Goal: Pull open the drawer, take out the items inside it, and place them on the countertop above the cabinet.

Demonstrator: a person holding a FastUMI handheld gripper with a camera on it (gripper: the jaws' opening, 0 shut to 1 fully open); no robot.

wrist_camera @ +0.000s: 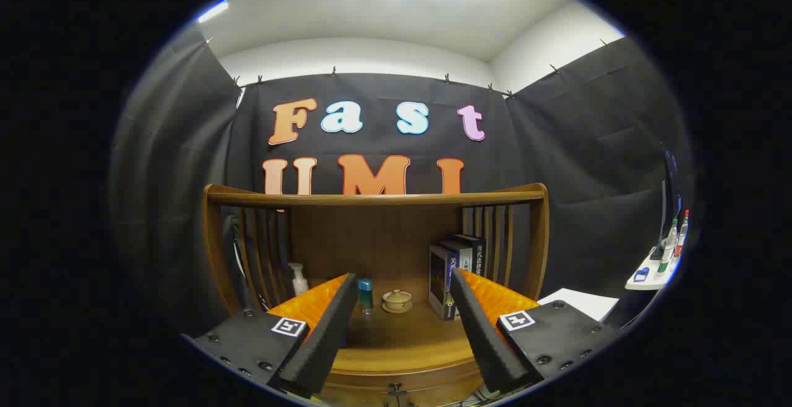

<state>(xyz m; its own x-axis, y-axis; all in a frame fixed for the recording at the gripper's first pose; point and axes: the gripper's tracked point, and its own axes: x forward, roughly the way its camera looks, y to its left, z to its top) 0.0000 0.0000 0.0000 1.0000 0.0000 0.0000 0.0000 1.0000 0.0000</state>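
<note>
Gripper view faces the cabinet's surface point(396, 345) head-on, jaws apart and empty, framing a bottle point(365, 294) and lidded cup point(396, 300); likely lining up for the drawer below.

The single camera rides on the gripper point(402, 326) and looks forward along its two fingers point(325, 326), which stand wide apart with nothing between them. It sits low and close in front of the wooden cabinet point(377, 240), about level with the worktop point(402, 333), and faces straight at the cabinet's back panel and the booth wall beyond. Just ahead of the fingers, between them, stand a small bottle point(365, 294) and a lidded cup point(396, 300); books point(451, 271) stand beyond the right finger. The wide lens also takes in the ceiling above and a side shelf point(656, 274) far off to the right.
</note>
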